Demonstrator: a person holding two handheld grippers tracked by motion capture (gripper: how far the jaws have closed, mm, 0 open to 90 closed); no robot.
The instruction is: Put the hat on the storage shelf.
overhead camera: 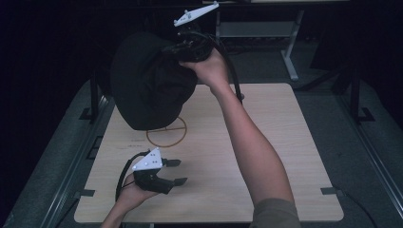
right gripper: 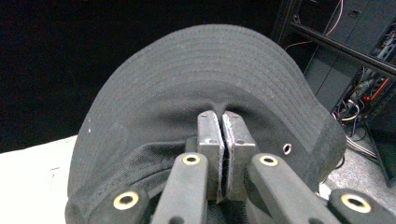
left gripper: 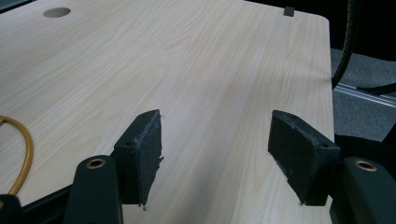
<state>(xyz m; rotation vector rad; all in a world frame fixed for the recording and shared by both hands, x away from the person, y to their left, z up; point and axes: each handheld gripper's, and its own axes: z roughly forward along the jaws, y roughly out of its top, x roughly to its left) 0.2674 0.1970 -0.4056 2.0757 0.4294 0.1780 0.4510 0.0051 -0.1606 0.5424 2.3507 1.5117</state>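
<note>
Black hat held aloft at the far left by the right tongs, with the left tongs idle and well apart at the near edge.

The right tongs [right gripper: 222, 154] are clenched on a fold of the black hat [overhead camera: 149, 80], which hangs above the desk [overhead camera: 266, 142] over the yellow ring [overhead camera: 166, 132]. The left tongs [overhead camera: 176, 172] rest released and empty, low over the near left of the desk, jaws pointing right; the hat lies far and above from them, so the right hand is nearer.

dim room, lit tabletop [overhead camera: 285, 142], dark surroundings, slightly soft focus.
</note>
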